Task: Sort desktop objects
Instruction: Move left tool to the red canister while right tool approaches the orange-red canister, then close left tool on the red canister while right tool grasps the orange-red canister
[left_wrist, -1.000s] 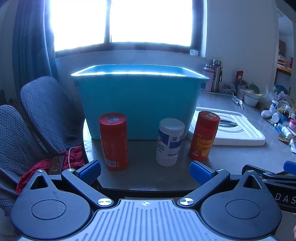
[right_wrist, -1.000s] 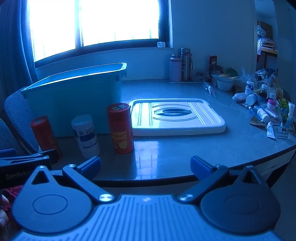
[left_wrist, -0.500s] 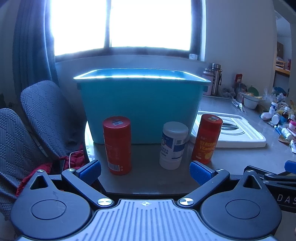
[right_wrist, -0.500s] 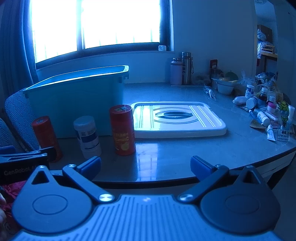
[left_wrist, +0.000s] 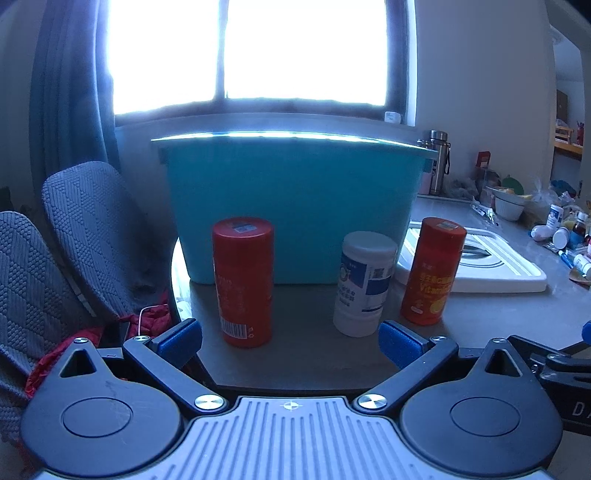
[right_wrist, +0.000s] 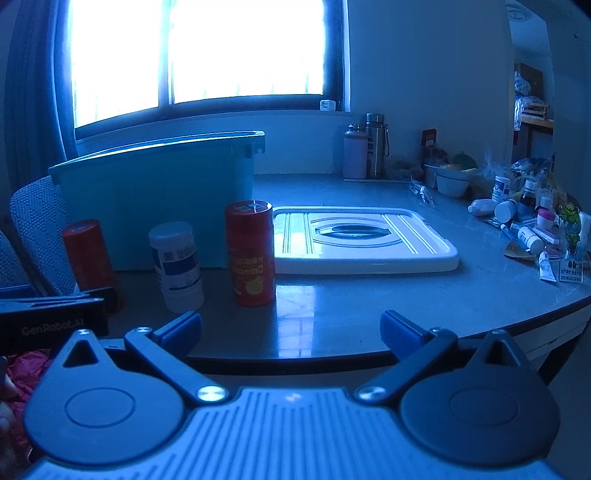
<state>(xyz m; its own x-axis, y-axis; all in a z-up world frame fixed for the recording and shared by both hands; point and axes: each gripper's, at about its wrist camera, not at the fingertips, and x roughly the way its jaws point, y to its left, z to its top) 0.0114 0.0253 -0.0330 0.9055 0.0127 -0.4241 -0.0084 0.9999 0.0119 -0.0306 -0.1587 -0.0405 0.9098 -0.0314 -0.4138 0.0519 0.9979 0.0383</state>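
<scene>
Three containers in a row near the front edge of the grey desk (left_wrist: 314, 354), all upright and apart: red canister (left_wrist: 243, 280) on the left, white bottle (left_wrist: 365, 282) with a blue label in the middle, orange-red vitamin C tube (left_wrist: 432, 271) on the right. Just behind them the teal bin (left_wrist: 291, 199), its inside hidden from this low angle, and right of it a white lid (right_wrist: 364, 240) lying flat, possibly touching the tube's far side. Left gripper (left_wrist: 290, 338) and right gripper (right_wrist: 291, 326) both spread wide and holding nothing, short of the desk edge; far right, loose small bottles (right_wrist: 524, 221).
</scene>
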